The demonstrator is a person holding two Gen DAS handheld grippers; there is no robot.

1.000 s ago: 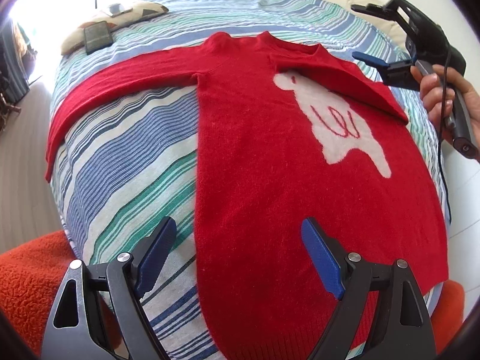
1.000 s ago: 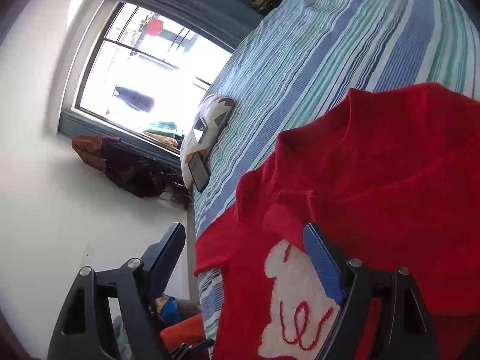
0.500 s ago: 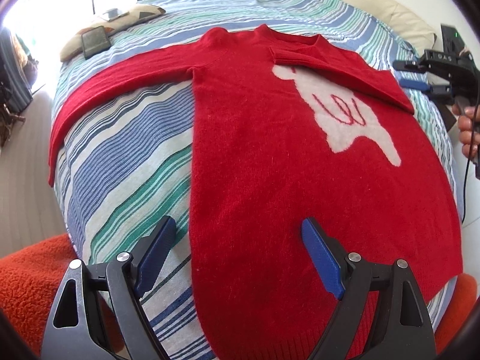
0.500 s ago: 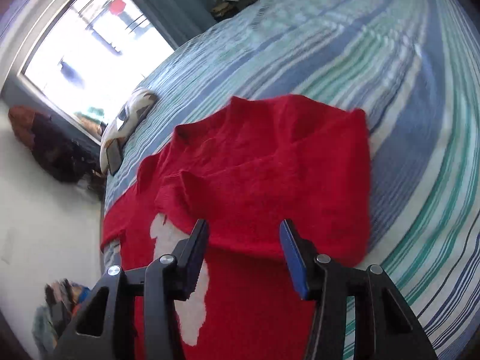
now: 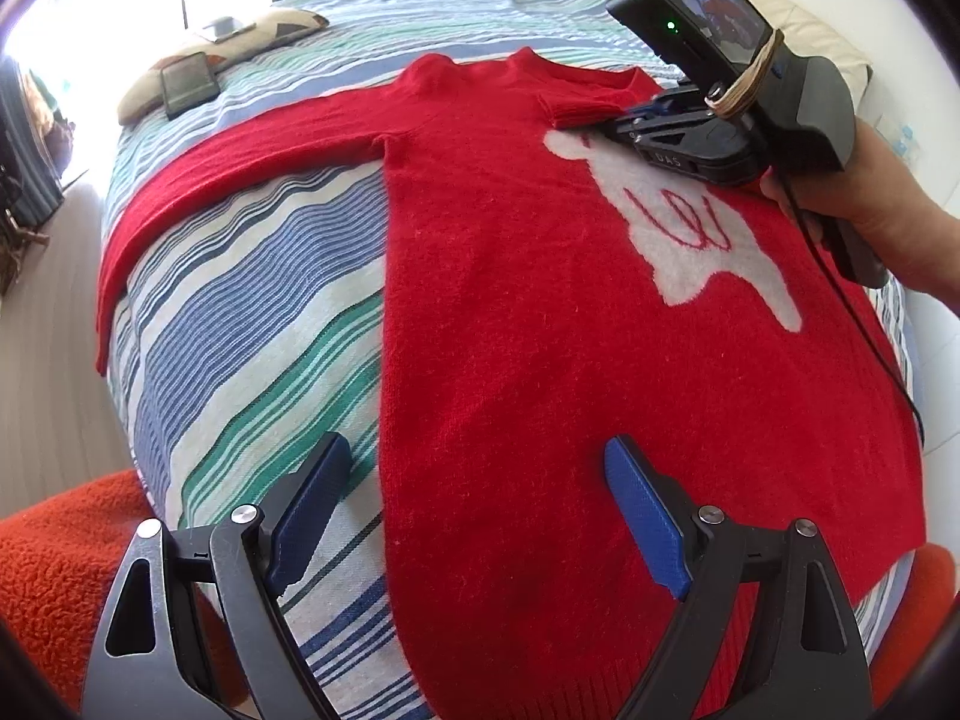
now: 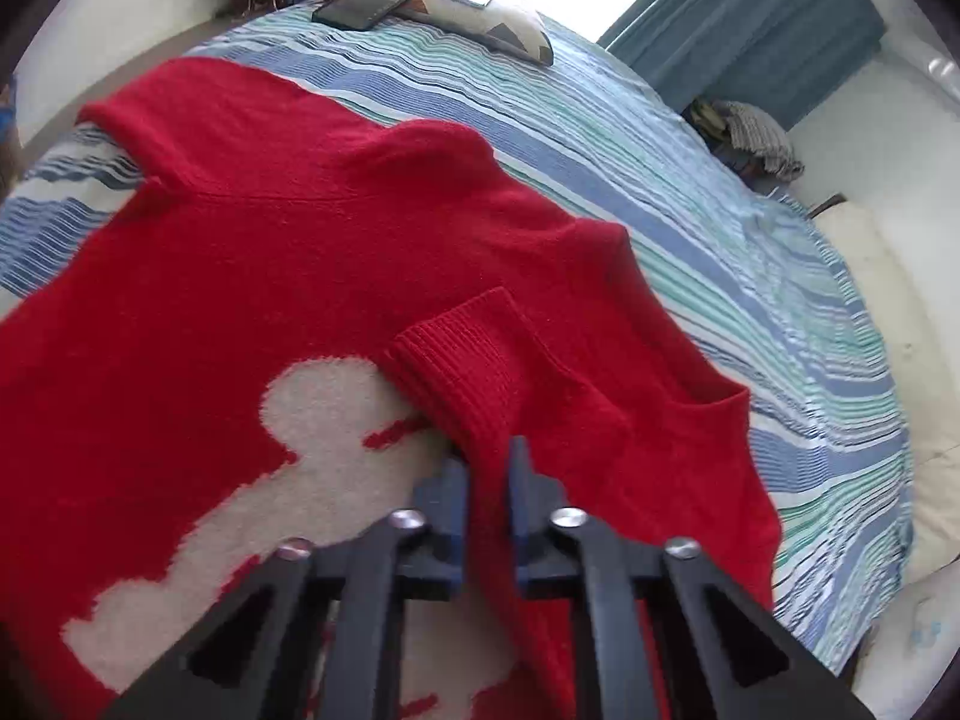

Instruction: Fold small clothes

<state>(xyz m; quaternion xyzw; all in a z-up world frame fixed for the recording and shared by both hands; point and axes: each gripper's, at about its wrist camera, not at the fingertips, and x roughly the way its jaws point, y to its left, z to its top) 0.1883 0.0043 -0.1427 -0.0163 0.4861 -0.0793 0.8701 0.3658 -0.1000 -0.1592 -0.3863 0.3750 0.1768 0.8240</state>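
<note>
The only lettering I can read is "DAS", stamped on the black body of my right hand-held gripper (image 5: 606, 131), seen from the left wrist camera; its small rear screen is lit, and a green lamp glows beside it.

My right hand-held gripper (image 6: 487, 468) has just been closing, and its blue pads now pinch the folded sleeve (image 6: 474, 372) just behind the ribbed cuff, with the fabric clamped between them. That sleeve lies across the chest of the red sweater (image 5: 540, 300), with the cuff at the top of the white animal figure (image 5: 690, 228) knitted into the front. A hand (image 5: 864, 198) grips the handle at the right.

My left hand-held gripper (image 5: 474, 504) stands wide open over the near hem, its jaws straddling the sweater's left edge, nothing held.

The sweater lies flat, front up, on the striped bed (image 5: 252, 312), its other sleeve (image 5: 228, 174) stretched out to the left. A phone (image 5: 189, 83) rests on a pillow (image 5: 252, 36) at the far left.
</note>
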